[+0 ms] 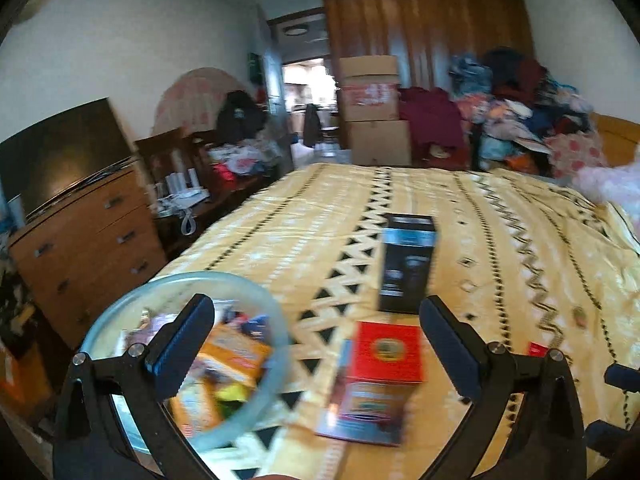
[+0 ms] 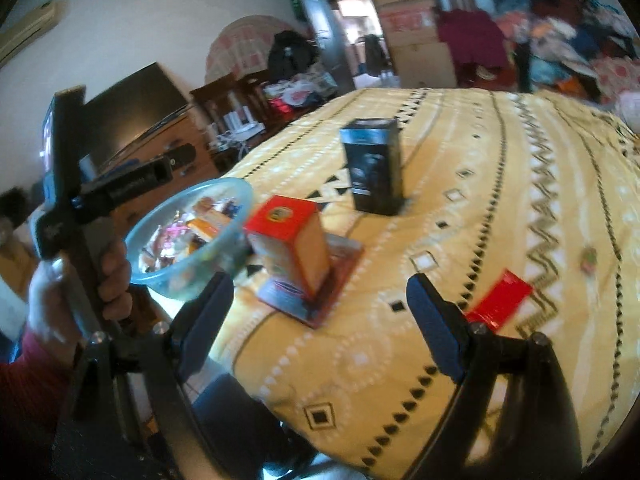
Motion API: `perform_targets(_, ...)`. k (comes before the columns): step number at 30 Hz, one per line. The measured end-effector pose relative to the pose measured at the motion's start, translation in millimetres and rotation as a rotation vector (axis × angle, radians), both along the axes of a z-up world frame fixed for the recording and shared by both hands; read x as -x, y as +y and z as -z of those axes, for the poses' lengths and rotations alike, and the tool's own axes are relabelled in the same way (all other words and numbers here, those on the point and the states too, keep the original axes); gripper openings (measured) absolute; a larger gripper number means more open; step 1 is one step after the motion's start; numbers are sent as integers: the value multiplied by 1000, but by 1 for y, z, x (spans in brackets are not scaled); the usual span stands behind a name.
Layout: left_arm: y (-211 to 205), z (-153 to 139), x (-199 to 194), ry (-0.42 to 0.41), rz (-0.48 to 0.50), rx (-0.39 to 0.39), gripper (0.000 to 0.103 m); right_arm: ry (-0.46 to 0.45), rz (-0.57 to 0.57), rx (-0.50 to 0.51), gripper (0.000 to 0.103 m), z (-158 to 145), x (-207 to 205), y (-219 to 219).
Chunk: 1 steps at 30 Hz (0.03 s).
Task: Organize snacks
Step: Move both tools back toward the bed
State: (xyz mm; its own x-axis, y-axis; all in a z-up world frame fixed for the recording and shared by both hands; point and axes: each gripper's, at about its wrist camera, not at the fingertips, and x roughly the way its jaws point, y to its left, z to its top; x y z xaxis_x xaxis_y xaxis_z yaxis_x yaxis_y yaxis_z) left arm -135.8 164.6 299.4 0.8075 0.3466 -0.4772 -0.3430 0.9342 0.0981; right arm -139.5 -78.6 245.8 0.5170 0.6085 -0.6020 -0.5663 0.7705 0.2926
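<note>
Through the left wrist camera, my left gripper stands wide and empty between the glass snack bowl at near left and the red box, which stands on a flat packet, with a black box farther off. From the right wrist camera, my right gripper also gapes empty over the yellow patterned bedspread, probably lined up for the loose red packet at near right; a cluttered bedroom lies beyond.

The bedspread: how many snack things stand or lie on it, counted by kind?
Upright boxes: 2, the black box and the red-topped box.
Flat boxes: 1, the flat box under the red-topped one.
Flat red packets: 1, the red packet.
Glass bowls of snacks: 1, the bowl.
Total: 5
</note>
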Motion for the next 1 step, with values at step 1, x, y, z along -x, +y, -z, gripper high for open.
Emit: perform_targets(1,-8,0,-3,4,13,-3,103,2,13,-4,89,0,1,-8)
